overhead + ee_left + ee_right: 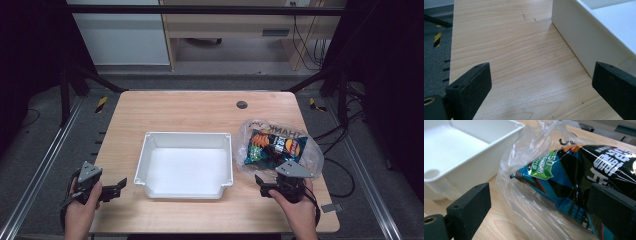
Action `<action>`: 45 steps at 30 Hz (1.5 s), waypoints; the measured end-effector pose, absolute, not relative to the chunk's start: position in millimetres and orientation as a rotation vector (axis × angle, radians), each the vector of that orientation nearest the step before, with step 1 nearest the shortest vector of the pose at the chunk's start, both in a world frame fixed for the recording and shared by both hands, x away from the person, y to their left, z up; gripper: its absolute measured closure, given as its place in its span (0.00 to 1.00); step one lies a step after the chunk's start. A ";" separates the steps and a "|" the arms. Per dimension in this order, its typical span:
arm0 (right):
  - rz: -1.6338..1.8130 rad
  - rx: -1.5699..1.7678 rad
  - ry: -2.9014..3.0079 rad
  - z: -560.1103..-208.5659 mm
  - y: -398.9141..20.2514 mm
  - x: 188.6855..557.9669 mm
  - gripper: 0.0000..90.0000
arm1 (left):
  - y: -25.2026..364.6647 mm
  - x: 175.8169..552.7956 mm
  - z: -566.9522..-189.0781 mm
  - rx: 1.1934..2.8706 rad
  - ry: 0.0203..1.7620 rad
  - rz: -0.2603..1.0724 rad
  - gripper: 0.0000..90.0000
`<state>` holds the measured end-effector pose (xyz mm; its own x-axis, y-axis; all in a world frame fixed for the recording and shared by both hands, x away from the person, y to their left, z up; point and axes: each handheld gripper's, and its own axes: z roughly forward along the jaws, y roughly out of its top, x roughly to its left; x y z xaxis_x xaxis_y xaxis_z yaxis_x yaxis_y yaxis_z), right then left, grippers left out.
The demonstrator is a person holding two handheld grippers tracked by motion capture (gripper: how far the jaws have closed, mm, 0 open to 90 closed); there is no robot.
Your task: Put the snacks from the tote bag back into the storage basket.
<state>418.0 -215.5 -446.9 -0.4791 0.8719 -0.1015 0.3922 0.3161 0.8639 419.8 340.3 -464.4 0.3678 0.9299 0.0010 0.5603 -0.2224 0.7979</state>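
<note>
The white bin sits mid-table with bare wood on its far and left sides, and the left gripper hovers wide open and empty near the table's front-left edge. The right gripper, jaws spread and holding nothing, faces the clear plastic bag just right of the bin. Its own view shows green lettering on the chip packet inside the bag.

Lab: framed wooden table, hazard-taped floor.
</note>
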 end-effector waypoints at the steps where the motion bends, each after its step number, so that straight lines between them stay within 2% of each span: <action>1: 1.069 1.100 2.026 -447.2 -213.8 418.1 0.05 | 340.6 420.3 -464.5 1.905 1.292 0.647 0.03; 11: 0.985 1.040 2.077 -446.4 -208.9 416.9 0.05 | 338.1 420.0 -465.3 1.917 1.290 0.643 0.03; 18: 0.980 1.069 2.030 -435.2 -220.4 414.7 0.06 | 337.5 419.5 -466.9 1.921 1.297 0.641 0.03; 31: 0.900 1.043 2.127 -401.9 -241.2 433.2 0.05 | 341.2 417.5 -466.1 1.909 1.307 0.640 0.03; 45: 0.803 1.051 2.257 -382.2 -255.5 465.4 0.08 | 340.6 417.3 -465.6 1.910 1.301 0.636 0.03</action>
<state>465.4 -255.5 -382.2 -0.5638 0.8004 -0.2035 0.4922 0.5235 0.6955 417.3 340.6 -465.6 0.3666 0.9304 -0.0013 0.5709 -0.2239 0.7899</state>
